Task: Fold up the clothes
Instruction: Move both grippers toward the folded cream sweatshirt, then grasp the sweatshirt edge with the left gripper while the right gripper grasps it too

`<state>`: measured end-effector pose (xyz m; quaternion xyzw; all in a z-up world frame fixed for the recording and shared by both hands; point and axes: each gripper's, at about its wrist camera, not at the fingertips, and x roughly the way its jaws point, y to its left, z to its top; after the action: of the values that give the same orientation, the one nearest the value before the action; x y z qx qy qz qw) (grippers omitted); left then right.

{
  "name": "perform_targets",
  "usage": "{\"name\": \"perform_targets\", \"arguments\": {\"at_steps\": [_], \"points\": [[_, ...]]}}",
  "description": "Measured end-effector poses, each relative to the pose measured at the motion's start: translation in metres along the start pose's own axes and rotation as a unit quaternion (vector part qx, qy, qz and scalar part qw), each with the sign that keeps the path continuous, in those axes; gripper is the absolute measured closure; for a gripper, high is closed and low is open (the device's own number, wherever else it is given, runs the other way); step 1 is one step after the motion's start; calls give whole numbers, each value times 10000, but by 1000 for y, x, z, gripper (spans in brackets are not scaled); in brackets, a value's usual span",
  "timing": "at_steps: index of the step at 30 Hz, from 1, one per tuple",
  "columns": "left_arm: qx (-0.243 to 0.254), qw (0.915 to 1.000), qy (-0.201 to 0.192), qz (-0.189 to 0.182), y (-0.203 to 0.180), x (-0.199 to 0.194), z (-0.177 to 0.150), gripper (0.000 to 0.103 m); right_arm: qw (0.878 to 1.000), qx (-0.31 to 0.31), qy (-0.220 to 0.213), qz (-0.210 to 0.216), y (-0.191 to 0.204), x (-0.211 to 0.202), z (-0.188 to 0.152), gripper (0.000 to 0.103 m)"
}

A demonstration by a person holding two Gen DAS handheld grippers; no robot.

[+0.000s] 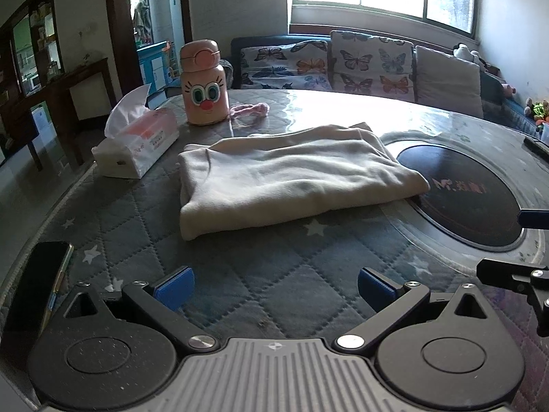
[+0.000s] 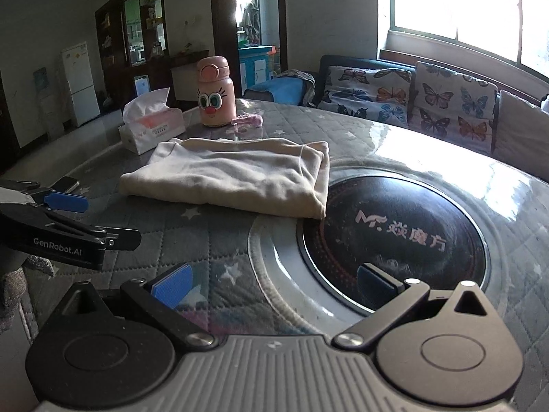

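A cream garment (image 1: 284, 178) lies folded into a thick rectangle on the quilted grey table cover (image 1: 240, 281). It also shows in the right wrist view (image 2: 236, 175). My left gripper (image 1: 274, 288) is open and empty, held back from the garment's near edge. My right gripper (image 2: 274, 286) is open and empty, over the rim of the round black hotplate (image 2: 394, 240), to the right of the garment. The left gripper's side shows at the left of the right wrist view (image 2: 65, 202). Part of the right gripper shows at the right edge of the left wrist view (image 1: 528, 274).
A pink cartoon bottle (image 1: 204, 84), a tissue box (image 1: 137, 142) and a pink strap (image 1: 248, 110) stand behind the garment. A dark phone (image 1: 37, 288) lies at the near left. The hotplate (image 1: 463, 192) touches the garment's right corner. A sofa with butterfly cushions (image 1: 360, 65) is beyond the table.
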<state>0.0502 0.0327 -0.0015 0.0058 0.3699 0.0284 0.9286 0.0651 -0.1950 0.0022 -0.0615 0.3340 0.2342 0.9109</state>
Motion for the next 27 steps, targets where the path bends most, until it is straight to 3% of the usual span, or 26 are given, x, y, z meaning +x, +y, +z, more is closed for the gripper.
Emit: {"name": "perform_targets", "arguments": {"at_steps": [14,23,27], "points": [[-157,9997,58,176,22,18,21,0,9999,-154,27,32,-4,26,36,1],[-267,9990,-32,363,43,42,58,1,9998,-131,136,51,-17,67,73,12],[-217,9987,-28,466,52,59,74,9,9996,-46,201,175,-24,92,90,18]]}}
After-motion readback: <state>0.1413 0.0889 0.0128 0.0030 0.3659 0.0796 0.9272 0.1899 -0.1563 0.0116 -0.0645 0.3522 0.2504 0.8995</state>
